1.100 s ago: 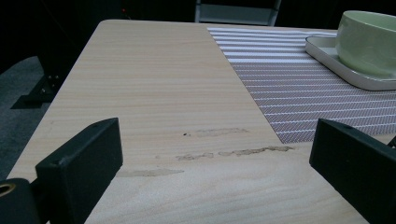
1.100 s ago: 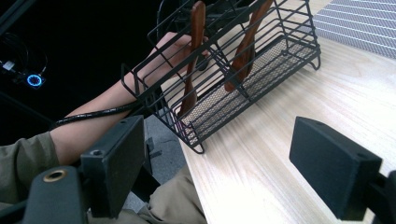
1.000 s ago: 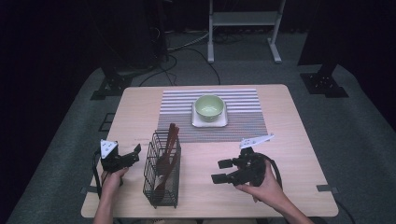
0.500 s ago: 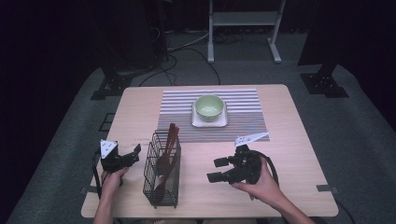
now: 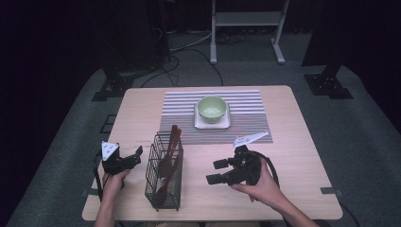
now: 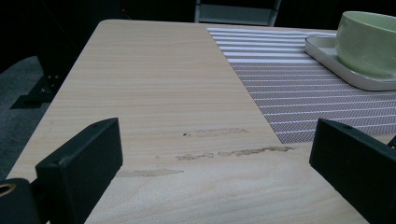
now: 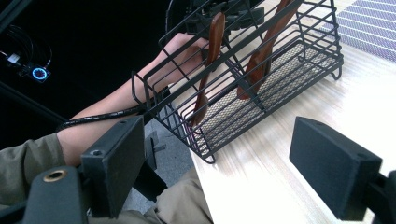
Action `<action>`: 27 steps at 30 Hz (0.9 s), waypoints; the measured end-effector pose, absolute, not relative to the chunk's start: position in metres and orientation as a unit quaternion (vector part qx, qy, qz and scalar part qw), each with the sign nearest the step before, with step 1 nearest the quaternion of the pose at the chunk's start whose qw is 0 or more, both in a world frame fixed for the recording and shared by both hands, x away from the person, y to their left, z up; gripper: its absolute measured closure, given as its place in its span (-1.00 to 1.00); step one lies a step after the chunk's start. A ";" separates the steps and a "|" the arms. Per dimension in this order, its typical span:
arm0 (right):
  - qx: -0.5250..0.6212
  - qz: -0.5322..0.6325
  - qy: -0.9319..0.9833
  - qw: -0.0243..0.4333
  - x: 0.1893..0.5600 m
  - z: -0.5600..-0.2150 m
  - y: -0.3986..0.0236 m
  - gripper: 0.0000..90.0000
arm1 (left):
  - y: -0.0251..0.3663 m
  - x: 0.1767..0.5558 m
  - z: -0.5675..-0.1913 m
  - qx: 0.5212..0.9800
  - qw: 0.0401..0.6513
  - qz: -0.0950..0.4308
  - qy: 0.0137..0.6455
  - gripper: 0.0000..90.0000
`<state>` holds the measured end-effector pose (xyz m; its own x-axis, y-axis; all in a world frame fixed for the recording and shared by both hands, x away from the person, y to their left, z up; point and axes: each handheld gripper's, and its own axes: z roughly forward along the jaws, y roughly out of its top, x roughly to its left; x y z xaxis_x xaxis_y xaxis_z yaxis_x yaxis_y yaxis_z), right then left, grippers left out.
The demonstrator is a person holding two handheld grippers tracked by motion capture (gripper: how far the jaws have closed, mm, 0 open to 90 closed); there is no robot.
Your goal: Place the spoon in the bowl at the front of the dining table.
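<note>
A black wire basket (image 5: 163,172) stands near the table's front edge with brown wooden utensils (image 5: 172,146) leaning inside it. Left of it, my left gripper (image 5: 135,158) rests open on the table, jaws pointing right. My right gripper (image 5: 215,171) sits to the basket's right, open and empty, jaws aimed left at it. In the right gripper view the gripper (image 7: 219,158) faces the basket (image 7: 280,70) and two wooden utensils (image 7: 210,65), with bare tabletop between the jaws. The left gripper (image 6: 217,140) spans bare wood.
A green bowl (image 5: 211,108) sits on a white square plate (image 5: 213,125) on a striped placemat (image 5: 184,120) at the table's back middle. The bowl (image 6: 369,42) is far right in the left gripper view. The person's left hand (image 7: 182,51) shows behind the basket.
My right gripper has moved a little left across the table, closer to the basket. The left gripper and the basket have stayed put.
</note>
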<state>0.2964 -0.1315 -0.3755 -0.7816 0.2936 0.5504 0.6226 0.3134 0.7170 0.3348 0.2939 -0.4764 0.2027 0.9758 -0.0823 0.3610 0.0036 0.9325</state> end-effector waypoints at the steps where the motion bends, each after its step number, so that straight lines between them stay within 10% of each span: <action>1: -0.289 -0.508 -0.795 0.162 0.296 -0.375 -0.131 -0.63 | 0.294 0.335 -0.476 0.623 0.462 0.332 0.537 -0.96; 27: -0.280 -0.497 -0.803 0.171 0.304 -0.360 -0.111 -0.63 | 0.295 0.335 -0.476 0.622 0.463 0.331 0.538 -0.96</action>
<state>0.3042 -0.1110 -0.3601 -0.7844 0.2801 0.5534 0.6202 0.3481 0.7030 0.3348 0.2947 -0.4763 0.2025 0.9755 -0.0865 0.3637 0.0070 0.9315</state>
